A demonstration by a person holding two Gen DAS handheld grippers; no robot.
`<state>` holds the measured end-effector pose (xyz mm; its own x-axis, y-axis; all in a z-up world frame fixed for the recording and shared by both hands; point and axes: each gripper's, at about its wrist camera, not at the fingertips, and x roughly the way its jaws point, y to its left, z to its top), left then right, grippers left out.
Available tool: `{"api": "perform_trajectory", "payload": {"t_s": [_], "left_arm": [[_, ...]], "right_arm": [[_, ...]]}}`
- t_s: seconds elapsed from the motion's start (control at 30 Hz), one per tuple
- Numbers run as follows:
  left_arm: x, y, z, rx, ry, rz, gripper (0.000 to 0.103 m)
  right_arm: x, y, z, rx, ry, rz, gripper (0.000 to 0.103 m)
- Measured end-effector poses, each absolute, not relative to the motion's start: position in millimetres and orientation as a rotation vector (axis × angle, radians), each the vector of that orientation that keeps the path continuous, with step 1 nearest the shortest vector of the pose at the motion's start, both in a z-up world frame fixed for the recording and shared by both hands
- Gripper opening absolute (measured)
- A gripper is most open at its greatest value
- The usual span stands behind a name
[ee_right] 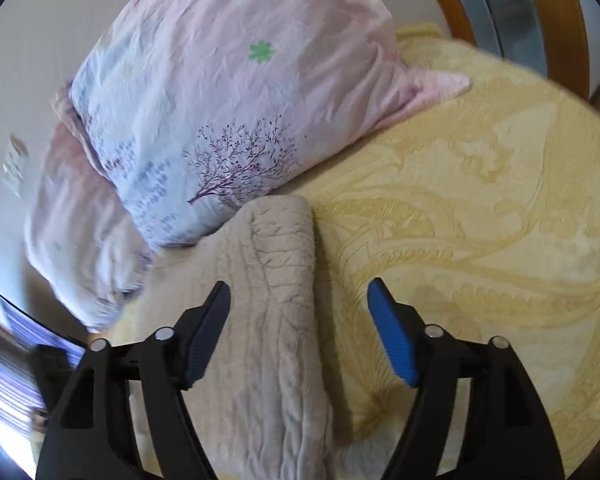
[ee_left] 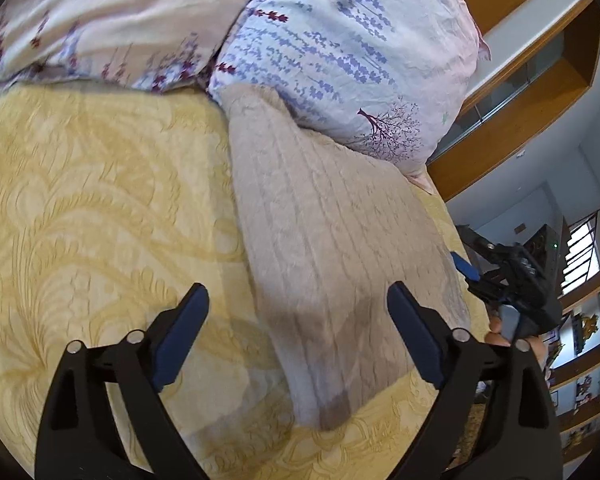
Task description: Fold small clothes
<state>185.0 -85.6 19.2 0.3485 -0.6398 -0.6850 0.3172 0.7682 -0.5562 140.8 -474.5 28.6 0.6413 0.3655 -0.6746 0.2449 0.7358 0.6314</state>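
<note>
A beige cable-knit garment lies folded in a long strip on the yellow bedspread, its far end against a floral pillow. My left gripper is open and empty, hovering above the strip's near end. The right gripper shows in the left wrist view at the garment's right edge. In the right wrist view the garment runs under my open, empty right gripper, whose jaws straddle the strip's right fold edge above the bedspread.
Two floral pillows lie at the head of the bed, a second one to the left. A wooden bed frame and shelves stand to the right.
</note>
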Motion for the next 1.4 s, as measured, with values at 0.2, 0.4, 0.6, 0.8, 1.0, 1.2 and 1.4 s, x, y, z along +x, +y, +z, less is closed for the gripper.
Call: {"api": "perform_trajectory", "payload": {"t_s": [0.2, 0.4, 0.6, 0.8, 1.0, 1.2, 1.4], "left_arm": [[203, -101, 20, -0.329, 1.064, -0.633, 0.091], [218, -119, 16, -0.294, 1.096, -0.642, 0.091], [225, -130, 9, -0.291, 1.117, -0.649, 0.091], [225, -136, 7, -0.275, 1.1, -0.647, 0.091], [227, -144, 6, -0.285, 1.102, -0.649, 0.089], [225, -132, 6, -0.36, 1.111, -0.651, 0.061], [217, -108, 18, -0.458, 1.088, -0.706, 0.039]], "right_arm": [[152, -476, 13, 0.841, 0.978, 0.118, 0.075], [163, -472, 1, 0.868, 1.027, 0.171, 0.075], [169, -463, -2, 0.841, 1.041, 0.219, 0.075], [172, -449, -10, 0.848, 1.068, 0.31, 0.059], [171, -446, -15, 0.888, 1.069, 0.335, 0.049], [163, -443, -17, 0.949, 1.046, 0.385, 0.034], [148, -431, 2, 0.942, 1.0, 0.422, 0.031]]}}
